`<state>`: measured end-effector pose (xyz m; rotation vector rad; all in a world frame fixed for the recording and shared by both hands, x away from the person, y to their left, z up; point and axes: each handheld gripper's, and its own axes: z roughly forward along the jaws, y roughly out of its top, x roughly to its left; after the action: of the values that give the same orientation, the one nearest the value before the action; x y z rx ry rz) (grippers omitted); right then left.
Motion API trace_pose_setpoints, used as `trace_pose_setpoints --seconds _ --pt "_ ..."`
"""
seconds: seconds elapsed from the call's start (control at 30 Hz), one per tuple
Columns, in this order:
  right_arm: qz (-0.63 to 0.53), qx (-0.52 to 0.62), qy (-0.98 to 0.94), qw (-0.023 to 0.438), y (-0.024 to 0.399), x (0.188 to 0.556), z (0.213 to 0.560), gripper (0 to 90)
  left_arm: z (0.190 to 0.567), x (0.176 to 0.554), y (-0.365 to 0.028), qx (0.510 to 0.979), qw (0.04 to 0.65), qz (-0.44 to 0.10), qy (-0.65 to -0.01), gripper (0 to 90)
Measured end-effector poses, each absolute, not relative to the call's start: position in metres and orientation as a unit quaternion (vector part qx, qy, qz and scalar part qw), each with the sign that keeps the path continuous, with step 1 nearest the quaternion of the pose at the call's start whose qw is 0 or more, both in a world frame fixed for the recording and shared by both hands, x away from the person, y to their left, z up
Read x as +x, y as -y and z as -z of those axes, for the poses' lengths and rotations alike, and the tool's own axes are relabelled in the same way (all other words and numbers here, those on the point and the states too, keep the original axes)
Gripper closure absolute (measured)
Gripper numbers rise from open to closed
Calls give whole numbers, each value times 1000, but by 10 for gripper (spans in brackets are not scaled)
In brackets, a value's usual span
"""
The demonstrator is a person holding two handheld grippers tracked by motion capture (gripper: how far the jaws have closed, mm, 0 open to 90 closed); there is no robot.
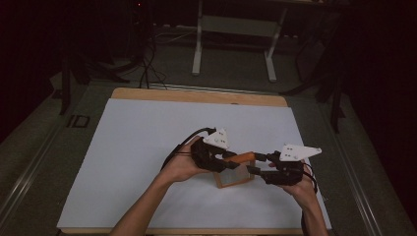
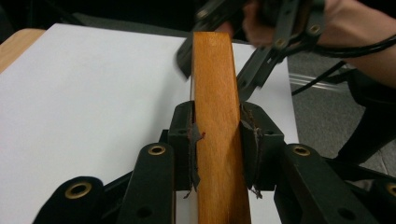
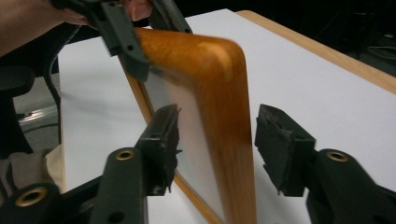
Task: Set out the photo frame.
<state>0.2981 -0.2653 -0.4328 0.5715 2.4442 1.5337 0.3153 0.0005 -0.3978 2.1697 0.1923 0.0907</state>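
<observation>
A small wooden picture frame (image 1: 235,175) with a pale panel stands upright on the white mat (image 1: 147,142), right of centre and near the front. My left gripper (image 1: 231,161) is shut on its orange top rail. In the left gripper view both pads press the rail (image 2: 212,70), with the left gripper (image 2: 217,128) squeezing it from either side. My right gripper (image 1: 255,164) is at the frame's right end. In the right gripper view, the right gripper (image 3: 217,133) straddles the rounded corner and side rail (image 3: 205,60); its jaws stand apart, with gaps on both sides.
The mat covers a wooden table whose bare edge (image 1: 196,94) shows at the back. Beyond it stand the white legs of a desk (image 1: 197,44) and some floor cables (image 1: 147,73). Both forearms come in from the bottom edge.
</observation>
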Motion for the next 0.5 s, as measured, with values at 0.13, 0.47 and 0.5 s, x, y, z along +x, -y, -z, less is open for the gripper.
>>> trace_pose_setpoints --seconds 0.13,0.47,0.5 --pt "-517 190 -829 91 259 305 439 488 399 317 2 882 463 -39 -83 674" --pt "-516 200 -827 103 268 300 443 604 409 320 -12 862 487 -44 -132 468" --pt "-516 199 -827 104 269 300 443 611 411 320 -16 855 497 -44 -139 456"
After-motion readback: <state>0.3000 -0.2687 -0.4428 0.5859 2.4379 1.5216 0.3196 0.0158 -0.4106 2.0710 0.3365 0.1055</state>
